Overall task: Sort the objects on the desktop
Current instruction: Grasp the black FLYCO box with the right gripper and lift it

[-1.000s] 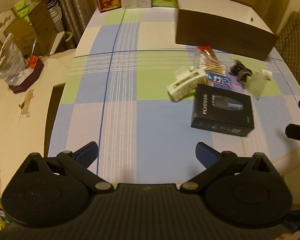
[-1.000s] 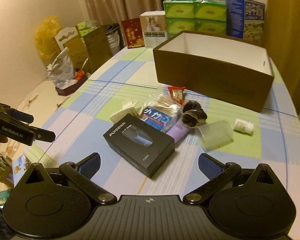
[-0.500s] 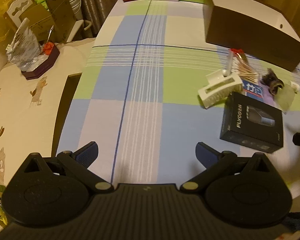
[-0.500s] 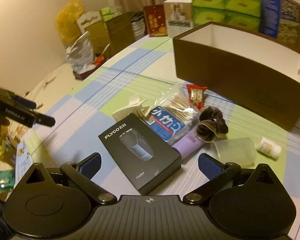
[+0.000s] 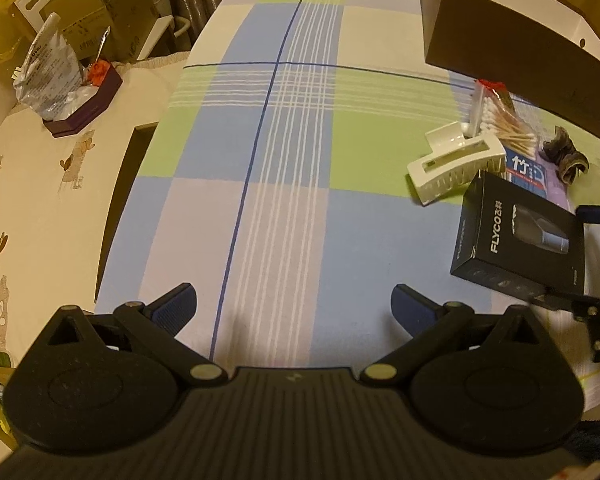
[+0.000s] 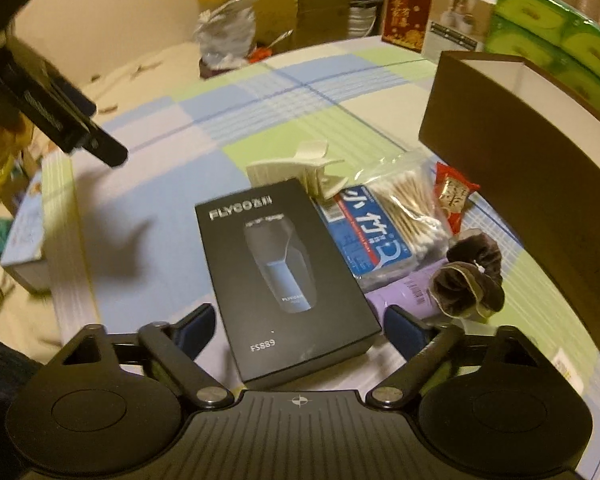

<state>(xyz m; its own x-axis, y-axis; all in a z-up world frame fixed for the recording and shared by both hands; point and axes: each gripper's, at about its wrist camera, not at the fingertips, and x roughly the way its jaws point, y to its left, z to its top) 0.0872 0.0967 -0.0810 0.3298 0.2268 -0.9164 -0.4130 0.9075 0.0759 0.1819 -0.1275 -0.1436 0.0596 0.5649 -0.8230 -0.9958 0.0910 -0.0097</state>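
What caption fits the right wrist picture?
Right gripper, jaws closing, straddles the black shaver box beside the brown box.

Left wrist view: looked steeply down over the left gripper (image 5: pixel 294 308) onto the checked tablecloth (image 5: pixel 292 168), with the clutter at its 2 o'clock.
Right wrist view: sat lower and closer, tilted down over the right gripper (image 6: pixel 298 326), the black shaver box (image 6: pixel 284 276) straight ahead at 12 o'clock.
Shared ground: both took in the shaver box (image 5: pixel 520 252), the white hair claw (image 5: pixel 456 168), the cotton swabs (image 6: pixel 408 208) and the brown box (image 6: pixel 512 152).
Cross-sight: each camera caught the other gripper at its frame edge.
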